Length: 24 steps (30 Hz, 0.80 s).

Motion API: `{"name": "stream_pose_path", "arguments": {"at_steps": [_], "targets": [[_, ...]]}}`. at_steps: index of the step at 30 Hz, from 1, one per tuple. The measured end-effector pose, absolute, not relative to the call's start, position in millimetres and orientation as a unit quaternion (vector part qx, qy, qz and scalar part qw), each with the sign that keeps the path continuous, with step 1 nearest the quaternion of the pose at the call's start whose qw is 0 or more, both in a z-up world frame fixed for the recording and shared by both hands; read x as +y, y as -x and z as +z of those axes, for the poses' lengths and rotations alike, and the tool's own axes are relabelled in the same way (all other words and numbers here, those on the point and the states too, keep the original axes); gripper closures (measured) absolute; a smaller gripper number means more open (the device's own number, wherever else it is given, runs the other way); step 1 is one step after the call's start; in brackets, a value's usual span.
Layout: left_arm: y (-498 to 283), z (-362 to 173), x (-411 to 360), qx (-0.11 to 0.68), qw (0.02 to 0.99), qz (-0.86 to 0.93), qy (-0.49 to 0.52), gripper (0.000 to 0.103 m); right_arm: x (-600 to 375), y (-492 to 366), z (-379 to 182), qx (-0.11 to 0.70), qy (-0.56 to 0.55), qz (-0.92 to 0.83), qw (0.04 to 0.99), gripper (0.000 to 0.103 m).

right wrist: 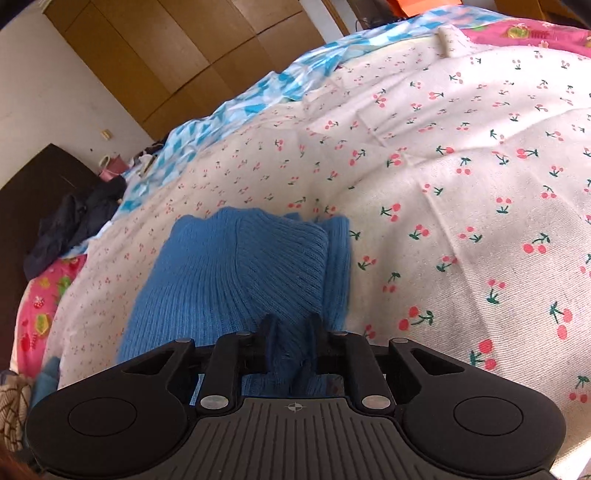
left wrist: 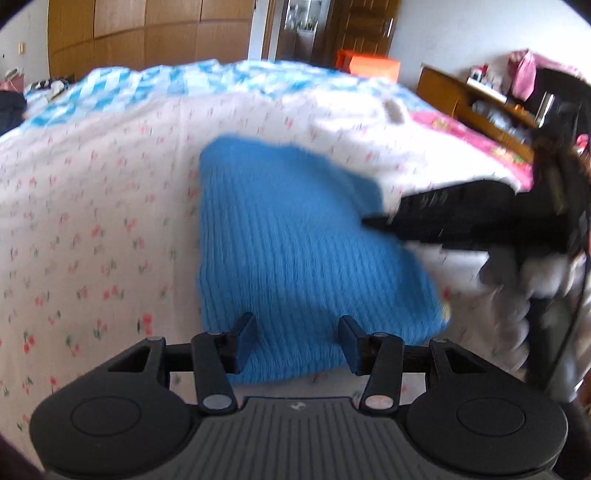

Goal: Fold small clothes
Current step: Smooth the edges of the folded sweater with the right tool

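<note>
Blue ribbed knit sweater (left wrist: pixel 295 240), partly folded, lying on the bed (left wrist: pixel 92 206) over a cream cherry-print sheet (right wrist: pixel 443 166). Left wrist view alone shows the right gripper (left wrist: pixel 373 221) reaching in at the sweater's right edge, plus a wooden desk (left wrist: pixel 480 107) by the wall. Right wrist view alone shows a dark clothes heap (right wrist: pixel 74 225) and a folded-over sweater flap. Room: wooden wardrobe (left wrist: pixel 147 33), blue-check quilt (left wrist: pixel 177 81). Left gripper (left wrist: pixel 295 341): jaws apart, empty, above the sweater's near edge. Right gripper (right wrist: pixel 291 339): narrow, pinching blue knit.
</note>
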<state>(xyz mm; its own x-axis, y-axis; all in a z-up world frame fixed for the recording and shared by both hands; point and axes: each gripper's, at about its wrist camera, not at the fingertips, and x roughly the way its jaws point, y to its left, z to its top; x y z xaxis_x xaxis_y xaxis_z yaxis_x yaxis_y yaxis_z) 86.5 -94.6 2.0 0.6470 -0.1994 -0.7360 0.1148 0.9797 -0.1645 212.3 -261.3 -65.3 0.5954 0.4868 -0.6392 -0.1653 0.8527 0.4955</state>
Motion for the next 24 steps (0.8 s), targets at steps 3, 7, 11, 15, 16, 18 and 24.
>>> {"name": "stream_pose_path", "arguments": {"at_steps": [3,7,11,15,16,18,24], "targets": [[-82,3,-98,0.406,0.908,-0.090,0.040,0.050,-254,-208,-56,0.403,-0.167,0.180,0.882,0.083],[-82,14,-92,0.394,0.913,-0.092,0.058,0.050,-252,-197,-37,0.373,-0.162,0.173,0.897,0.076],[-92,26,-85,0.374,0.921,-0.082,0.064,0.050,-244,-191,-30,0.360,-0.155,0.185,0.901,0.076],[-110,35,-82,0.363,0.928,-0.063,0.060,0.050,-236,-199,-32,0.358,-0.155,0.189,0.901,0.076],[-116,36,-82,0.364,0.928,-0.058,0.057,0.050,-235,-203,-34,0.360,-0.156,0.188,0.900,0.076],[-128,33,-82,0.372,0.926,-0.043,0.048,0.049,-234,-211,-44,0.369,-0.151,0.169,0.901,0.078],[-143,17,-86,0.400,0.916,-0.026,0.034,0.046,-250,-219,-66,0.377,-0.205,0.144,0.891,0.080]]}}
